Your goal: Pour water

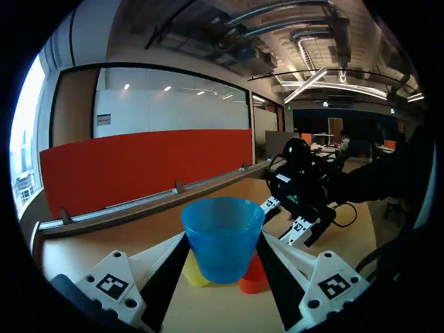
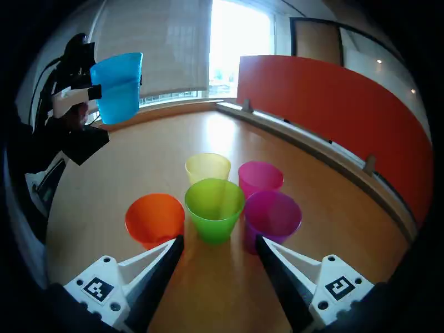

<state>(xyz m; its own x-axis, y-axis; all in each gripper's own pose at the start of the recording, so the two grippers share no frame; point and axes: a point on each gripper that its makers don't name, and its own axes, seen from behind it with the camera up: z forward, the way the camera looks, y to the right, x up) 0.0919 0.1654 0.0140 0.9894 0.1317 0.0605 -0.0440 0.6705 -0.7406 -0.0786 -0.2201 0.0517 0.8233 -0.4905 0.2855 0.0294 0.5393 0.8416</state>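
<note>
Blue cup (image 1: pixel 223 238): hanging upright above the table (image 2: pixel 166 144), mouth pointing up.
Left gripper (image 1: pixel 223 237): pressing both sides of the Blue cup.
Right gripper (image 2: pixel 218 240): gaping wide, holding nothing, facing the green cup (image 2: pixel 215 208).

A pale wooden tabletop (image 2: pixel 344 222) ends at a red partition panel (image 1: pixel 144 161) standing in a grey rail (image 1: pixel 150 201) along its far edge. Above the panel, a frosted glass wall (image 1: pixel 166 105) reflects small ceiling lights. Bare pipes (image 1: pixel 277 19) and long strip lamps (image 1: pixel 308 82) cross the open ceiling. Beyond another edge of the tabletop, a window (image 2: pixel 238 39) blazes with daylight beside a lowered blind (image 2: pixel 164 50). Dim office desks (image 1: pixel 327 143) lie farther off.
</note>
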